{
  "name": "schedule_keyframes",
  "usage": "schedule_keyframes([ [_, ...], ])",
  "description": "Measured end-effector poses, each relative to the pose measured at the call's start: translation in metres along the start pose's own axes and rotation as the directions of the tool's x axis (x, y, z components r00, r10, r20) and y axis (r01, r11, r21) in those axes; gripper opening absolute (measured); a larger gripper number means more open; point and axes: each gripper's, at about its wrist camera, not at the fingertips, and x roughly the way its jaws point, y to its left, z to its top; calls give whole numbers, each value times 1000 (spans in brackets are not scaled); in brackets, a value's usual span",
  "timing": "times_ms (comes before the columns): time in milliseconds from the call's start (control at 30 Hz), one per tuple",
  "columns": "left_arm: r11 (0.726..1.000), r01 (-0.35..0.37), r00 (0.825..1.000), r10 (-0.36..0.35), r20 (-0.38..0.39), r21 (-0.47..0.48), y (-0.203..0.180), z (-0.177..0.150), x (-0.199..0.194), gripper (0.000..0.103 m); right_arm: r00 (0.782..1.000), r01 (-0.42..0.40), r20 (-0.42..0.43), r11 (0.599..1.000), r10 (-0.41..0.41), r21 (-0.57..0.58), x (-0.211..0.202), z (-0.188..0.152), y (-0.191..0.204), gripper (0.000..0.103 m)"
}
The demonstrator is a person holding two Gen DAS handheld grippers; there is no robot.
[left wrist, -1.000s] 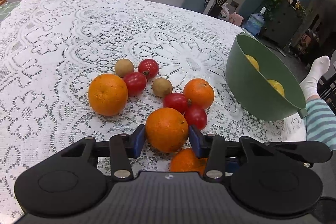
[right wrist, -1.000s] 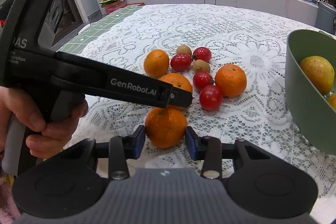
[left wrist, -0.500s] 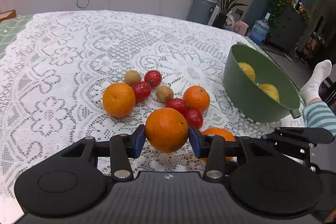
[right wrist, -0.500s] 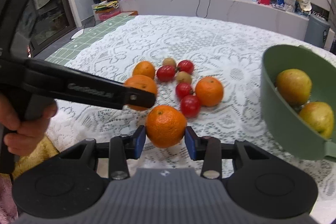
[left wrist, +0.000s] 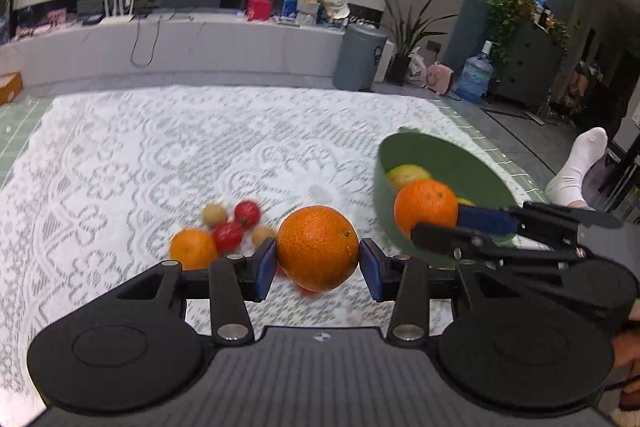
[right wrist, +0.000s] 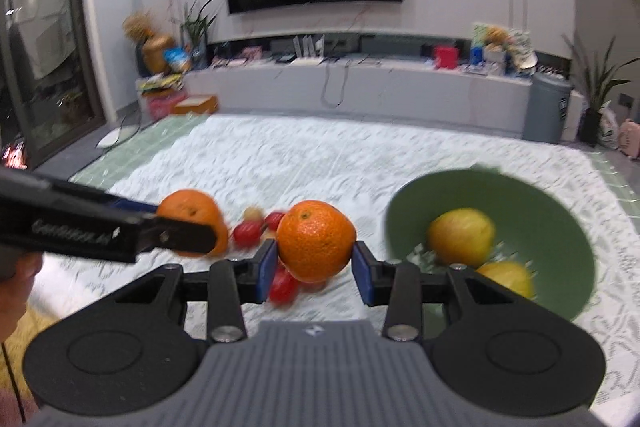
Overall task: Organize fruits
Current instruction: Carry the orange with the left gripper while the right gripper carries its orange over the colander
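Left wrist view: left gripper (left wrist: 318, 264) jaws clamped on an orange (left wrist: 318, 248), now lifted clear of the lace-covered surface (left wrist: 120, 163). Right gripper (right wrist: 313, 264) likewise clamped on its own orange (right wrist: 316, 241), raised beside the green bowl (right wrist: 560, 211). Both were on the cloth a second ago; drop-off into the bowl looks next.

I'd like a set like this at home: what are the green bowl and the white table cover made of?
Green bowl: probably matte plastic or melamine; even colour, smooth wall, no shine, though glazed ceramic can't be ruled out. Table cover: looks like white lace, fabric or vinyl, with an openwork flower pattern showing darker through the holes.
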Motion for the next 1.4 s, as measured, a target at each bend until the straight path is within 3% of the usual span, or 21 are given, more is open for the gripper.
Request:
schedule_keyframes([
  [300,994,23,1000,-24,6,109,-44,24,17,50,991,115,65,992,-119,60,-13,22,-42,38],
  [600,975,38,999,-29,-45,220,-81,48,51,50,975,223,-9,973,-223,52,-1,45,-78,38],
  [1067,935,24,991,23,-128,353,-100,60,108,50,955,255,-156,967,-252,-1,50,53,-123,38],
  [1400,924,49,984,20,-177,378,-101,56,131,50,948,259,-190,966,-254,3,68,47,-130,38],
])
